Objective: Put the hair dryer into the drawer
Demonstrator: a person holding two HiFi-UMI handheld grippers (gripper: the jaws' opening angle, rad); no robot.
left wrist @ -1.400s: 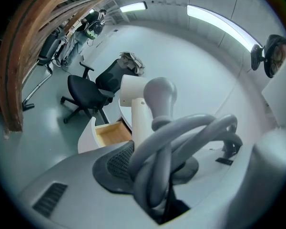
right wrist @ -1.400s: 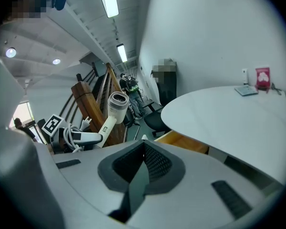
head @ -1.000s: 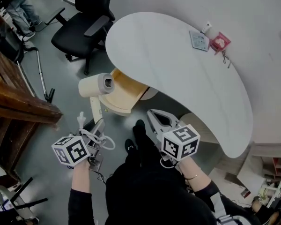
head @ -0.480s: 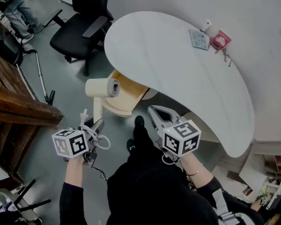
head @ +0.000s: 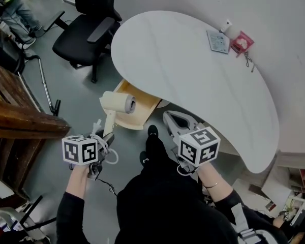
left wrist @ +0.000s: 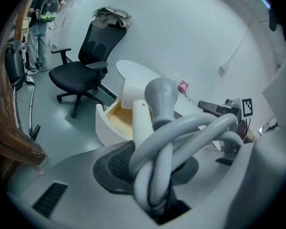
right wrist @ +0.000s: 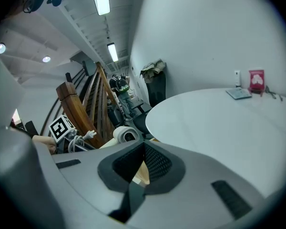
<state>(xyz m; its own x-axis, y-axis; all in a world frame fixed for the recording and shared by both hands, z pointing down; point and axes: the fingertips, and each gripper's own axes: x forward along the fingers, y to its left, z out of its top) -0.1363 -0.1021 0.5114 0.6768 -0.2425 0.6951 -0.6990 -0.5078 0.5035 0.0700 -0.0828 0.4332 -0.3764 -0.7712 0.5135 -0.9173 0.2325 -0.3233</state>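
The left gripper (head: 105, 136) and the right gripper (head: 171, 118) share one build: light grey moulded jaw shells, each lined with a dark pad (right wrist: 155, 162) of fine ribbed texture. Narrow dark slots (right wrist: 231, 199) are recessed in the shells. Each unit bears a white cube (head: 199, 145) printed with black square markers on every visible face. The operator wears black sleeves (head: 71, 218), black trousers (head: 157, 159) and black shoes (head: 152, 131). A thin band (head: 209, 191) encircles the right wrist.
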